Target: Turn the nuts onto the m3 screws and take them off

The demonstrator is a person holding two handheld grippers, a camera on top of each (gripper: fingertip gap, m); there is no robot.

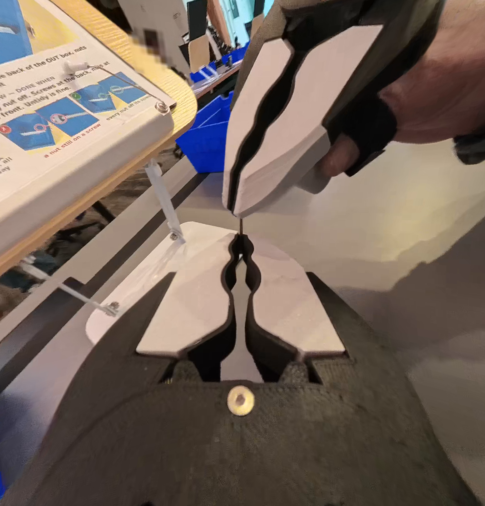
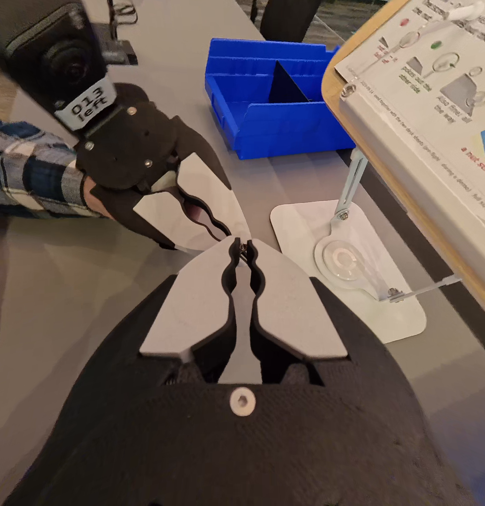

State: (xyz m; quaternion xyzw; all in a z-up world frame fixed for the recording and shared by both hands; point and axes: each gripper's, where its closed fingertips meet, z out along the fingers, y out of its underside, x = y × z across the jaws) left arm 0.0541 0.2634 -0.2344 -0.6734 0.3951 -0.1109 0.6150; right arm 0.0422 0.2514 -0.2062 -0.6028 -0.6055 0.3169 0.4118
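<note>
Pinching a thin dark screw (image 1: 240, 226) between them, the two grippers meet tip to tip above the grey table (image 1: 372, 219). The left gripper (image 1: 240, 241) is closed on the screw's lower end, its pads pressed together around the shank. The right gripper (image 2: 244, 245) comes in from above and is clamped on a small metal nut (image 2: 244, 246) at the screw's other end, so each holds one part of the pair and neither rests on the table. Just beside the tips lies a white base plate (image 2: 298, 227) carrying a clear lens (image 2: 342, 260) on slim metal struts, under a tilted instruction board (image 2: 416, 131). A blue bin (image 2: 263, 131) with a dark divider stands farther back, well apart from both grippers. A plaid sleeve (image 2: 30, 169) shows behind the left gripper.
</note>
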